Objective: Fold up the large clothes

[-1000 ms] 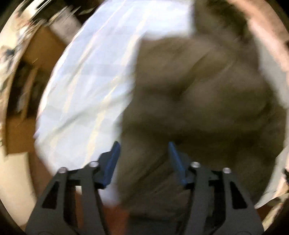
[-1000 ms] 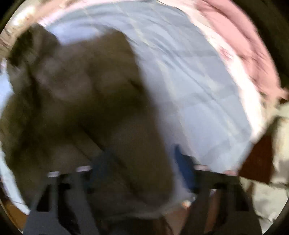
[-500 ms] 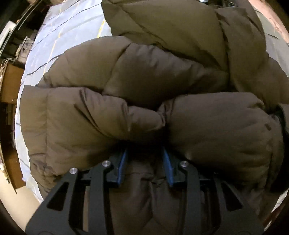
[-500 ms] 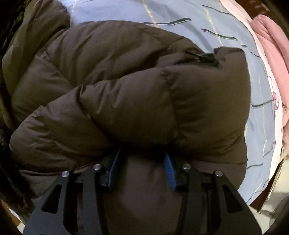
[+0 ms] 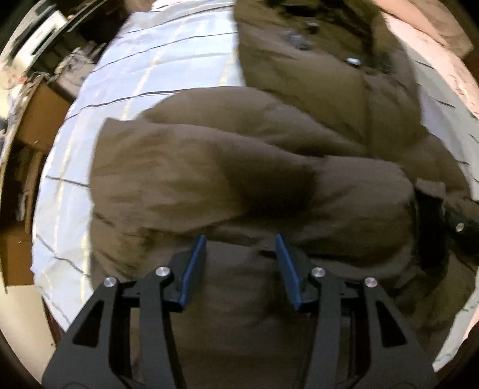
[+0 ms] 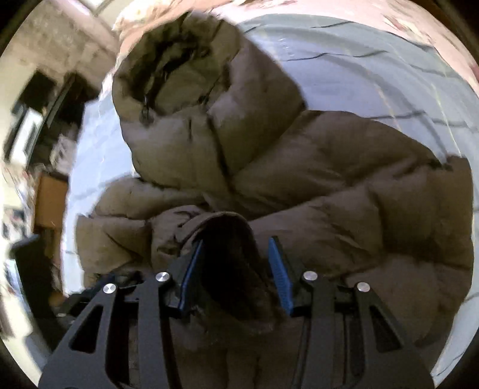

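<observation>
1. Lying across the pale blue checked bedsheet (image 5: 140, 74), the puffy olive-brown quilted down jacket (image 5: 239, 167) filled most of both wrist views, bunched into thick padded rolls.
2. The left gripper (image 5: 241, 239) pointed steeply down at the jacket's lower folds; its jaws were opening, and the blue pads (image 5: 191, 269) stood apart with jacket fabric showing behind the gap but nothing pressed between them.
3. The right gripper (image 6: 236, 242) also pointed down, and a dark-lined fold or cuff of the jacket (image 6: 230, 257) sat between its blue pads (image 6: 280, 275). The left pad looked to touch that fold; whether the right pad pressed on it, I could not tell through the blur.
4. The jacket's hood (image 6: 179, 89), with its dark opening, lay at the far end in the right wrist view, resting on the sheet.
5. A pink quilt (image 6: 329, 12) edged the bed beyond the hood.
6. Brown cardboard boxes (image 5: 39, 119) stood beside the bed on the left of the left wrist view.
</observation>
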`<state>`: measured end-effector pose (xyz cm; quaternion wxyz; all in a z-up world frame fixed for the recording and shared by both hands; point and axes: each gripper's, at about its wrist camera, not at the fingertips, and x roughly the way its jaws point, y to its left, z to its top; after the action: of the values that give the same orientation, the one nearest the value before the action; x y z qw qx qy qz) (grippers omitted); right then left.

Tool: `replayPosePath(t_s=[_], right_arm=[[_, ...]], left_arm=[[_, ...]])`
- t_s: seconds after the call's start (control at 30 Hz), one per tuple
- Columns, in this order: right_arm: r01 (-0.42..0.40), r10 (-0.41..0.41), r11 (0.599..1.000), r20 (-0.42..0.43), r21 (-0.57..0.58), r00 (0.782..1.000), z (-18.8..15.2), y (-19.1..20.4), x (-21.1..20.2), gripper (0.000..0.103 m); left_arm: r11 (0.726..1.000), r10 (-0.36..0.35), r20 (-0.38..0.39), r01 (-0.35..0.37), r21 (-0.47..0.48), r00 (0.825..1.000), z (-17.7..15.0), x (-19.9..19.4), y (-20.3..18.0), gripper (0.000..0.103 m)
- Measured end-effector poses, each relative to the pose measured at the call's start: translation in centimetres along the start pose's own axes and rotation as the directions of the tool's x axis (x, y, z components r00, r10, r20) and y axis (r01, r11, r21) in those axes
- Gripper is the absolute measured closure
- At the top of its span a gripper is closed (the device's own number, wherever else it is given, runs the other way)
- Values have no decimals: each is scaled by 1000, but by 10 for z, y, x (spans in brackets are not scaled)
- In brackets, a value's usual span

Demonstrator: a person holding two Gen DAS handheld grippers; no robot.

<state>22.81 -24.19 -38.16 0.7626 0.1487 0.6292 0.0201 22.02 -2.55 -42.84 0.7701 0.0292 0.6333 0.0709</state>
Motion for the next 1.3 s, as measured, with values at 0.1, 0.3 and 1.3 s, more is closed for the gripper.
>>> replayPosePath(t_s=[0.1, 0.3, 1.3], right_arm=[[105, -107, 994, -96, -17, 990, -5, -12, 36, 59], [115, -118, 992, -74, -49, 990, 17, -18, 9, 46], [503, -418, 826, 323, -255, 849, 337, 118, 21, 89]], left_arm=[[997, 75, -76, -76, -15, 994, 1, 22, 24, 47], [999, -19, -73, 16, -37, 997, 19, 17, 40, 44], [995, -98, -80, 100, 21, 992, 28, 39, 22, 26]])
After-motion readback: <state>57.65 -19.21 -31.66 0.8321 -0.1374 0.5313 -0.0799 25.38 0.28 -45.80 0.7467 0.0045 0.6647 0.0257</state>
